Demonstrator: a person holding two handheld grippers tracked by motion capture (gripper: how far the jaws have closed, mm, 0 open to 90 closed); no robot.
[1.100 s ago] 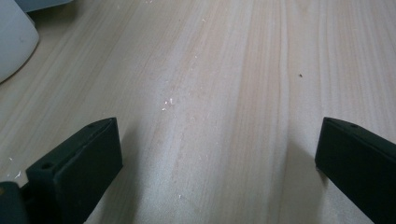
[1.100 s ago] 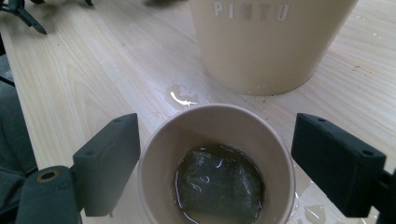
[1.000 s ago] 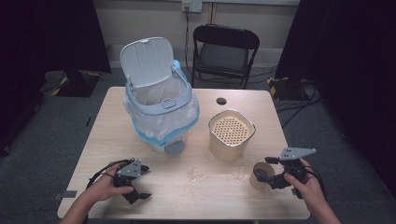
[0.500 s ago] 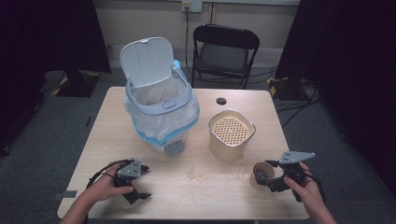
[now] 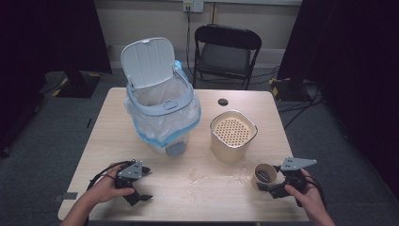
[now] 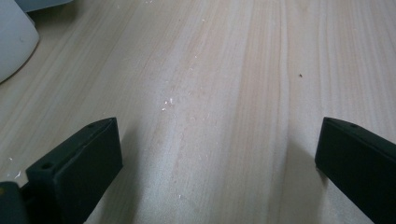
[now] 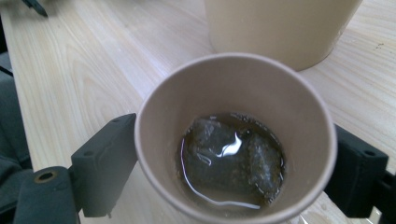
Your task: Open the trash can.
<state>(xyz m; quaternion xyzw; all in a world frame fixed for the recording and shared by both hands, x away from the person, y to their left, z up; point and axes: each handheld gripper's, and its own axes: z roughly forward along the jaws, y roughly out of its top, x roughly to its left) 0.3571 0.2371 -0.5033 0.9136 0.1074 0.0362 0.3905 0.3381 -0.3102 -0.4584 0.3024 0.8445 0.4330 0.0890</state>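
A brown paper cup point(image 5: 265, 174) stands near the table's front right edge. In the right gripper view the cup point(image 7: 233, 140) holds shallow brown liquid with a wet tea bag point(image 7: 233, 156) at the bottom. My right gripper point(image 5: 270, 181) has one jaw pressed against each side of the cup, and a hand holds it from behind. My left gripper point(image 5: 143, 183) rests at the front left of the wooden table point(image 5: 108, 141). In its own view the left gripper point(image 6: 217, 158) is open wide over bare wood, with nothing between the jaws.
A beige canister with a perforated lid point(image 5: 233, 134) stands just behind the cup. A white bin lined with a plastic bag point(image 5: 162, 113), lid up, stands at the centre left. Crumbs point(image 5: 207, 175) lie mid-table. A black chair point(image 5: 226, 47) stands beyond the table.
My right gripper has slid left up to the cup and its jaws now flank it. The cup and the left gripper have stayed where they were.
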